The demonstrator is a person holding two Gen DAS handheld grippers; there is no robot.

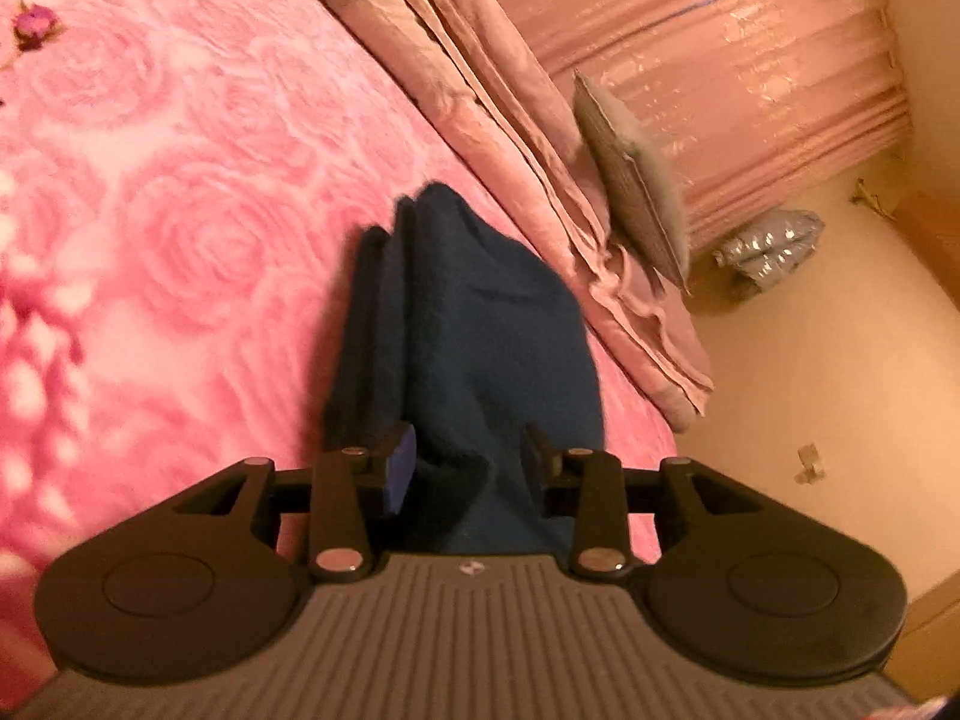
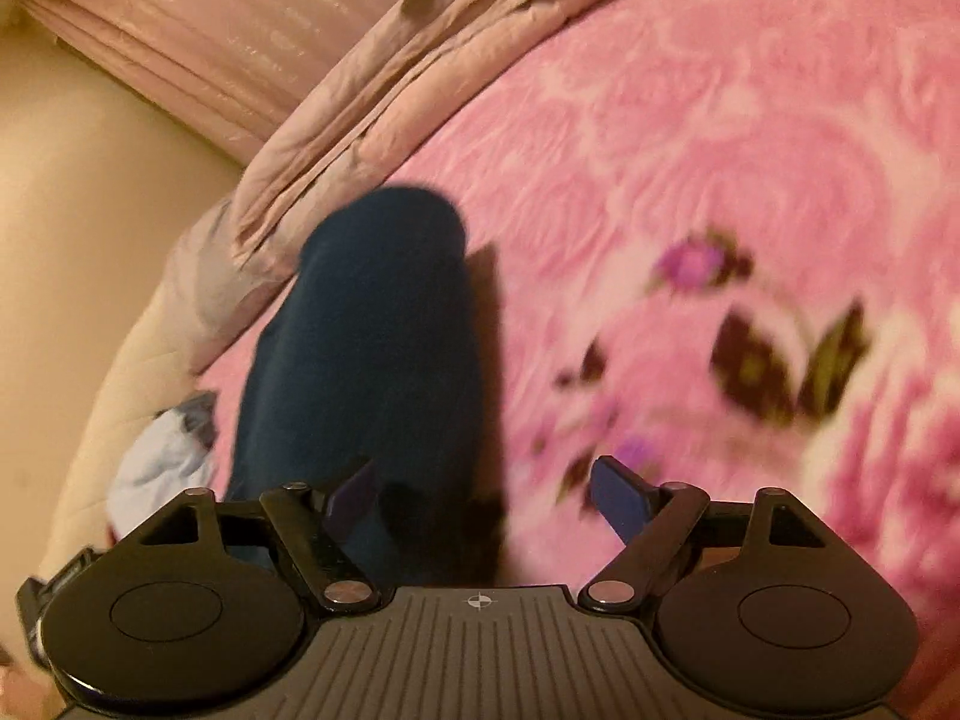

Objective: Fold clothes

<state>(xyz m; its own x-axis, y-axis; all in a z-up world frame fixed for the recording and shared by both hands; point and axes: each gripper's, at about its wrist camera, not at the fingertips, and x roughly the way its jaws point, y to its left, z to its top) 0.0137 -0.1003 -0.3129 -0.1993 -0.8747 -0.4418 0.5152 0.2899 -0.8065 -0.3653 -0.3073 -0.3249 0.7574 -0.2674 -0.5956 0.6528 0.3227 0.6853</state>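
Both claws, left claw [image 1: 468,462] and right claw [image 2: 486,495], gape apart; folded navy garment [image 1: 480,312] lies at twelve o'clock on bed [image 1: 150,180], apparently finished.

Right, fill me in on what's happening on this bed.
A person is folding clothes on a bed with a pink rose-patterned blanket, holding a gripper in each hand. A dark blue garment lies folded into a narrow stack near the bed's edge. The left gripper straddles its near end, jaws partly apart. The right gripper stands open, the garment's near end by one finger. Neither visibly clamps the cloth. A folded pinkish quilt lies beyond.
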